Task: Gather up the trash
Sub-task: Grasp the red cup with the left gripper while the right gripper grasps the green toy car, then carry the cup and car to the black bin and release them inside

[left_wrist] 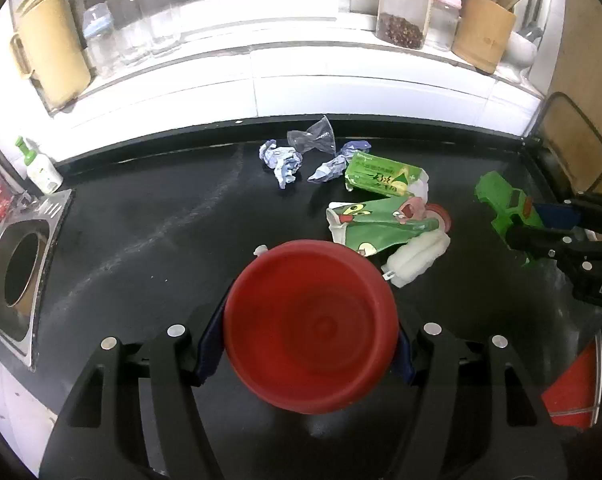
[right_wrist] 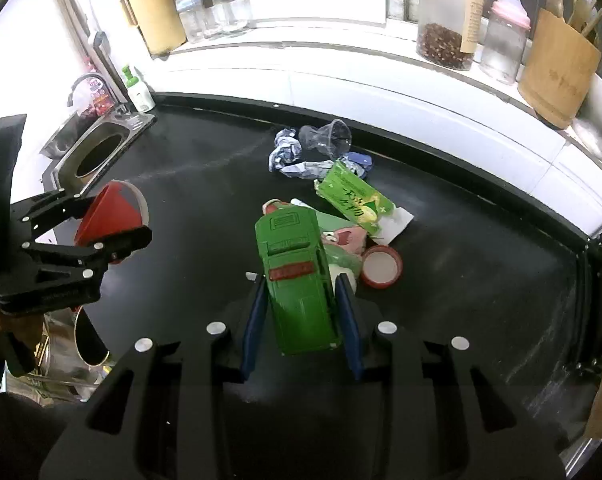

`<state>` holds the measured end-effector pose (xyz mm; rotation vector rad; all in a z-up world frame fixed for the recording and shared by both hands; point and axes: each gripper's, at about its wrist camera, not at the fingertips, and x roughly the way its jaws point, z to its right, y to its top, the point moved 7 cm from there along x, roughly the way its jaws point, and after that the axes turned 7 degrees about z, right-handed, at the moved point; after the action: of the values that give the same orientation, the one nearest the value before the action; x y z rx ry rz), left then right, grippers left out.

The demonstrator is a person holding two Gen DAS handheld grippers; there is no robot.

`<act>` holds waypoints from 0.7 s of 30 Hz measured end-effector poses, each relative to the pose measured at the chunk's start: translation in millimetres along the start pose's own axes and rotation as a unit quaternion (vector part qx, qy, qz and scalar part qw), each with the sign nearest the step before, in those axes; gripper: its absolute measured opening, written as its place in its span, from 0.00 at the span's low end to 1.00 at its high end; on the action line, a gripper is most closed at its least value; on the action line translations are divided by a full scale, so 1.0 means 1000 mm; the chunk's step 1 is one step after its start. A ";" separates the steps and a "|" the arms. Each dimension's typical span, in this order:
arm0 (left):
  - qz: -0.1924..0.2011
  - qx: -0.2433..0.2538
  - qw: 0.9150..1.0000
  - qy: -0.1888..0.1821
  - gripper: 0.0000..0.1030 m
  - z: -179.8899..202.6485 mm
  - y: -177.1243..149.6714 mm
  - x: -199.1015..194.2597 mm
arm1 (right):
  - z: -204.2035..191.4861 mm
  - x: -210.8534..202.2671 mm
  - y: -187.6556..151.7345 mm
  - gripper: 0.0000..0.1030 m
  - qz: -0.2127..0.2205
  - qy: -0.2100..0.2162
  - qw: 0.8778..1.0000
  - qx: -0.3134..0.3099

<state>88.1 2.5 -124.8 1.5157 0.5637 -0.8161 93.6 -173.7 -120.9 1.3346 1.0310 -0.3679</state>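
My left gripper [left_wrist: 311,316] is shut on a red cup [left_wrist: 313,344], whose base faces the camera; in the right wrist view the same gripper [right_wrist: 113,220] holds the cup [right_wrist: 109,216] above the counter's left side. My right gripper [right_wrist: 301,284] is shut on a green toy truck [right_wrist: 297,272], also seen at the right of the left wrist view as the truck [left_wrist: 501,200] between the pads. On the black counter [left_wrist: 161,220] lie crumpled blue-white paper [left_wrist: 281,162], a clear plastic cup [left_wrist: 313,138], a green packet [left_wrist: 381,174], a green cartoon pouch [left_wrist: 381,224] and a red lid [right_wrist: 381,266].
A steel sink opening [left_wrist: 21,276] sits at the counter's left end beside a soap bottle [left_wrist: 41,168]. Jars, bottles and a bamboo utensil holder [left_wrist: 485,32] line the white sill behind. A red container [left_wrist: 573,384] shows below the counter at the lower right.
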 end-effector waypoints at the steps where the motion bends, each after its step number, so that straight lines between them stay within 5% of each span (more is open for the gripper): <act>1: 0.002 -0.002 1.000 0.002 0.63 -0.002 -0.002 -0.003 | -0.004 -0.001 0.000 0.34 0.001 0.001 1.000 -0.003; 7: 0.014 -0.040 0.999 0.023 0.63 -0.035 -0.015 -0.029 | -0.049 0.000 0.011 0.34 0.007 0.026 0.999 -0.034; 13: 0.025 -0.098 0.991 0.089 0.63 -0.102 -0.055 -0.071 | -0.144 0.016 0.024 0.34 0.004 0.092 0.991 -0.099; 17: 0.021 -0.150 0.976 0.156 0.63 -0.161 -0.104 -0.106 | -0.221 0.031 0.025 0.34 -0.007 0.147 0.978 -0.148; 21: 0.014 -0.221 0.950 0.218 0.63 -0.219 -0.165 -0.144 | -0.319 0.049 0.013 0.34 -0.028 0.207 0.956 -0.204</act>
<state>-91.7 254.2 -122.7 1.2775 0.9781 -0.2918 1.7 136.0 -118.7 1.0241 1.4087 0.0936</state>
